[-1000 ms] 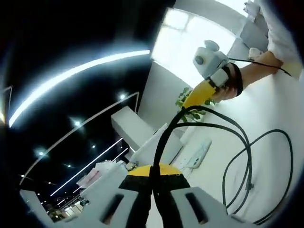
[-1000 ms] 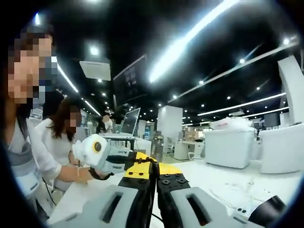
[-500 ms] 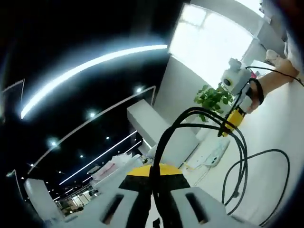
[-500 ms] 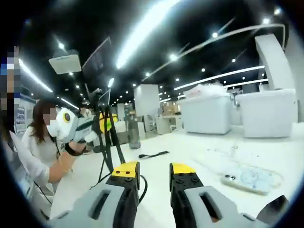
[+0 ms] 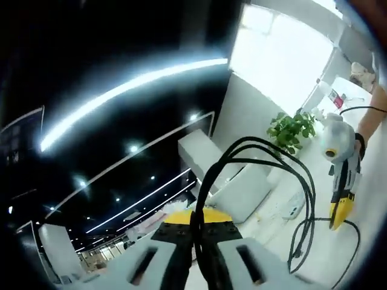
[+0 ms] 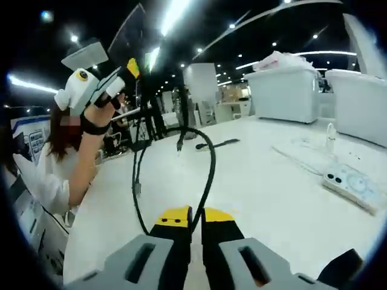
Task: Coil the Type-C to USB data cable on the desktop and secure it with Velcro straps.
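Note:
The black data cable [image 5: 266, 145] rises in several loops from my left gripper [image 5: 194, 220], whose yellow-tipped jaws are shut on it. The cable droops to the white desktop [image 5: 314, 266], where my right gripper [image 5: 338, 217] points down at its lowest loop. In the right gripper view, my right gripper [image 6: 195, 217] is shut on the cable [image 6: 210, 166] just above the desktop [image 6: 260, 199]. The cable arcs up to my left gripper [image 6: 130, 67], held high in a hand. One plug end [image 6: 179, 145] dangles. A dark Velcro strap [image 6: 216, 144] lies flat on the desk beyond.
A phone [image 6: 355, 181] lies face down at the right, with a thin white cord [image 6: 302, 158] beside it. White bins [image 6: 284, 84] stand at the desk's far side. A potted plant [image 5: 290, 128] is at the desk's edge. A person's sleeve [image 6: 54, 181] is at the left.
My right gripper, open half a second ago, has dropped toward the desk and shut on a low part of the cable. My left gripper has lifted the coiled cable higher.

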`<state>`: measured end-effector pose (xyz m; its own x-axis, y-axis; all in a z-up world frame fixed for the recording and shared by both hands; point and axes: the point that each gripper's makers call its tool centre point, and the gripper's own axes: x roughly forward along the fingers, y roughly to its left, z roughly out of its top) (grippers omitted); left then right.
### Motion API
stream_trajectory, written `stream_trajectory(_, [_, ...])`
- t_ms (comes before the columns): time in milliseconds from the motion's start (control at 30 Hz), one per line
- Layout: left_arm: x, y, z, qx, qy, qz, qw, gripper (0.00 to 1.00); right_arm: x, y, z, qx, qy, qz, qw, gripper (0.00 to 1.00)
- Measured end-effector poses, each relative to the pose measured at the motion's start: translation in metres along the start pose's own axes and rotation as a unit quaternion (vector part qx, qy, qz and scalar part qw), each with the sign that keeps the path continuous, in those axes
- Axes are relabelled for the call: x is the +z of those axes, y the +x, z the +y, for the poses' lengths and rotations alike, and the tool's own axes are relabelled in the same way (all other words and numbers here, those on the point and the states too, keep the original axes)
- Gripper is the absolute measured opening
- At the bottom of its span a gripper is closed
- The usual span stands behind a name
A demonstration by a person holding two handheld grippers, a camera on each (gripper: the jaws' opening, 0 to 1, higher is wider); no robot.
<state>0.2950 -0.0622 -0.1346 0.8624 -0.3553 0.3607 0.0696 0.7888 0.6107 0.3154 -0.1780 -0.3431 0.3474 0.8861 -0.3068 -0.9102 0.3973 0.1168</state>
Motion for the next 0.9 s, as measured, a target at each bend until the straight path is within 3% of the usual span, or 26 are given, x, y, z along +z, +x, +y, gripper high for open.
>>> stream_trajectory(133, [0.010, -0.002, -0.014, -0.040, -0.025, -0.020, 0.9987, 0.05, 0.039, -0.020, -0.029, -0.065, -0.021, -0.063, 0.9957, 0.02])
stream_trajectory(233, [0.016, -0.004, -0.034, -0.075, -0.014, -0.026, 0.9968, 0.05, 0.059, -0.036, -0.040, -0.098, -0.035, -0.096, 0.9899, 0.01])
stream_trajectory(300, [0.016, -0.003, -0.047, -0.094, 0.006, -0.023, 0.9953, 0.05, 0.075, -0.046, -0.040, -0.107, -0.045, -0.123, 0.9857, 0.01])
stream_trajectory(400, [0.015, -0.002, -0.064, -0.118, 0.026, -0.021, 0.9925, 0.05, 0.096, -0.063, -0.035, -0.134, -0.107, -0.146, 0.9744, 0.01])
stream_trajectory(467, [0.013, -0.001, -0.076, -0.134, 0.032, -0.021, 0.9903, 0.05, 0.109, -0.070, -0.026, -0.133, -0.132, -0.165, 0.9684, 0.01])
stream_trajectory(667, [0.013, 0.001, -0.093, -0.139, 0.075, -0.026, 0.9871, 0.05, 0.120, -0.071, -0.001, -0.114, -0.172, -0.167, 0.9641, 0.01])
stream_trajectory(767, [0.015, -0.002, -0.094, -0.138, 0.072, -0.031, 0.9873, 0.05, 0.116, -0.073, -0.017, -0.180, -0.205, -0.125, 0.9538, 0.01])
stream_trajectory(833, [0.014, -0.003, -0.096, -0.144, 0.055, -0.029, 0.9876, 0.05, 0.115, -0.075, -0.025, -0.205, -0.201, -0.122, 0.9501, 0.01])
stream_trajectory(900, [0.012, -0.004, -0.099, -0.148, 0.047, -0.028, 0.9875, 0.05, 0.114, -0.074, -0.026, -0.202, -0.197, -0.124, 0.9514, 0.01])
